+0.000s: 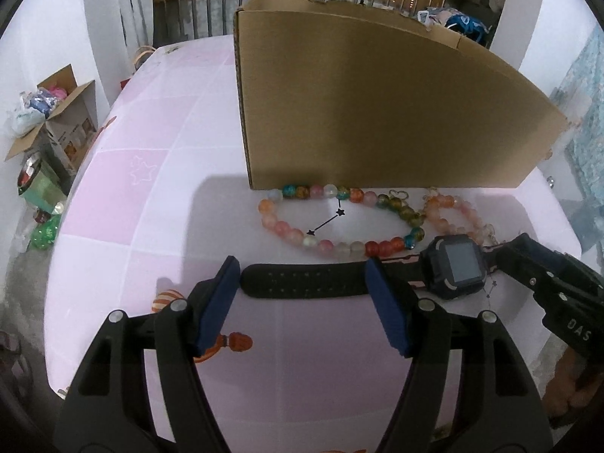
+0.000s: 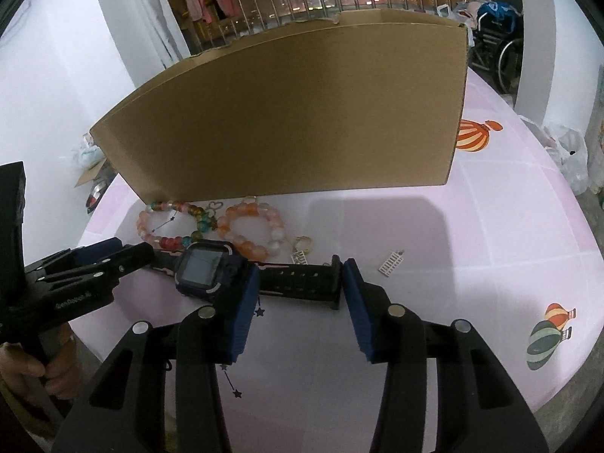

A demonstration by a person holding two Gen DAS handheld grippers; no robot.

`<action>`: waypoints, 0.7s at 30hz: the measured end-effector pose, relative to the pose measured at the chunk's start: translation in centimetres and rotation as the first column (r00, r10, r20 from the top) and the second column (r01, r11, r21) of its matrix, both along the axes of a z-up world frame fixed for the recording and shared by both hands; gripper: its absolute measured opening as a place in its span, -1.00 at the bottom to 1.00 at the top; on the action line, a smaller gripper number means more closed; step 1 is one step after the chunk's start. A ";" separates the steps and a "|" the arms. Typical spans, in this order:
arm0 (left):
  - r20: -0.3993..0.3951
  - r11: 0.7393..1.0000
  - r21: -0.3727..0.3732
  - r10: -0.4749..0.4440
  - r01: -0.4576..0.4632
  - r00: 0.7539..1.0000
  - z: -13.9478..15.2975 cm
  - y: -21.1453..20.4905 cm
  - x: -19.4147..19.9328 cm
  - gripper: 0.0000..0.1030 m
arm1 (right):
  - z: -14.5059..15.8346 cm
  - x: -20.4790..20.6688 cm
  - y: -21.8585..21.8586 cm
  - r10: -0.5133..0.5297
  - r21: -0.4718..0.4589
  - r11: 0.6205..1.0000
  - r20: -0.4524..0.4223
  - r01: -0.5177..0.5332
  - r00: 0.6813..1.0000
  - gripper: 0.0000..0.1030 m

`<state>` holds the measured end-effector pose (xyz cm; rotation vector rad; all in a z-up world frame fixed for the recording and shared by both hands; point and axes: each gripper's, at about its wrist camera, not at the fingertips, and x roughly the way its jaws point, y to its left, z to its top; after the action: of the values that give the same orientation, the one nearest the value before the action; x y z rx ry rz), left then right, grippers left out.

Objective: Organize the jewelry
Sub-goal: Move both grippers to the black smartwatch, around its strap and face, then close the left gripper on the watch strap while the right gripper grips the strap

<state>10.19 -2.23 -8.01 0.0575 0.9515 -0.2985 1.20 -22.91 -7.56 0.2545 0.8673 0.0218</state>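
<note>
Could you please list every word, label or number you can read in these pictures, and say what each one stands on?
"DAS": white letters on the body of the right gripper, cut off at the picture's edge.
White lettering on the body of the left gripper: too blurred to read.
Watch screen: no text legible.
Small silver tag: markings too small to read.

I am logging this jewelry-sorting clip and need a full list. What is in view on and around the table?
Smartwatch: one, dark blue and black, flat on the table, straps out sideways.
Bead bracelets: two; multicolour and orange-pink, before the box.
Cardboard box: one, brown, behind them.
Key ring: one, gold, beside the orange bracelet.
White charm: one, right of the strap.
Tablecloth: pink, balloon prints.
Left claw: open around one strap.
Right claw: open around the other strap.
</note>
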 end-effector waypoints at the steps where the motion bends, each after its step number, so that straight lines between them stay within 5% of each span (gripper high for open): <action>1: 0.001 1.000 0.003 0.002 -0.002 1.000 0.0 -0.1 0.1 0.27 | 0.0 0.0 0.0 0.001 0.000 1.000 0.001 -0.001 1.000 -0.13; 14: 0.009 0.999 0.013 0.032 -0.032 0.999 0.1 -0.4 -0.1 0.21 | -0.1 0.2 0.2 0.020 0.010 1.000 0.016 -0.020 1.000 -0.12; 21: -0.044 0.996 -0.077 0.050 -0.053 0.998 0.4 0.9 0.1 0.18 | -0.2 0.2 0.0 0.021 0.023 1.000 0.022 -0.022 1.000 -0.12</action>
<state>10.33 -1.32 -7.57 -0.0452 0.9806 -0.2898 1.37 -22.86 -7.81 0.2664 0.8486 0.0544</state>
